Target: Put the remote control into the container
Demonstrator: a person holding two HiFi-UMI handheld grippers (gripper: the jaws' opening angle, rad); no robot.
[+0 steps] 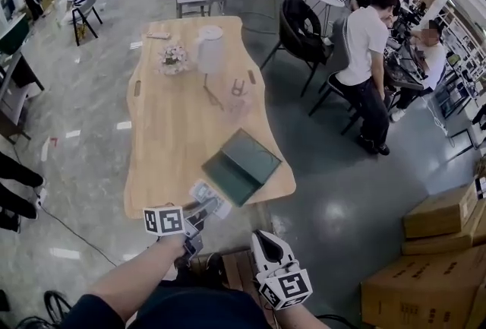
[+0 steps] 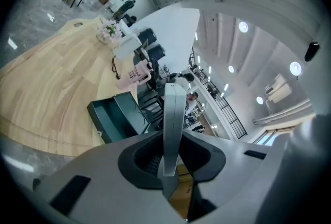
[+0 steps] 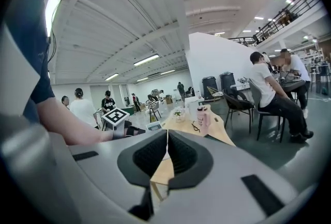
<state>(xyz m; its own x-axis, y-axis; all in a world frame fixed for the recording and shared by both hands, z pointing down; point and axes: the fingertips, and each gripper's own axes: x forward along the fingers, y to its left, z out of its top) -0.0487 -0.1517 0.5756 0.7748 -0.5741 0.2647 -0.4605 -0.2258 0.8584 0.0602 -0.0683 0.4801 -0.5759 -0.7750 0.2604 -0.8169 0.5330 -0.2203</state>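
Observation:
The grey remote control [image 1: 209, 200] is gripped in my left gripper [image 1: 199, 215] above the near edge of the wooden table [image 1: 171, 137]. In the left gripper view the remote control [image 2: 173, 119] stands edge-on between the jaws, which press on it from both sides. The dark green container [image 1: 241, 164] lies open on the table's near right corner, just beyond the remote; the container [image 2: 116, 114] shows left of the remote in the left gripper view. My right gripper [image 1: 263, 239] hangs below the table's edge. Its jaws are shut and hold nothing [image 3: 166, 153].
Farther along the table stand a white lamp [image 1: 210, 50], a small flower pot [image 1: 173, 58] and a pair of glasses [image 1: 238, 86]. Chairs and people fill the area to the right. Cardboard boxes [image 1: 437, 267] are stacked on the floor at the lower right.

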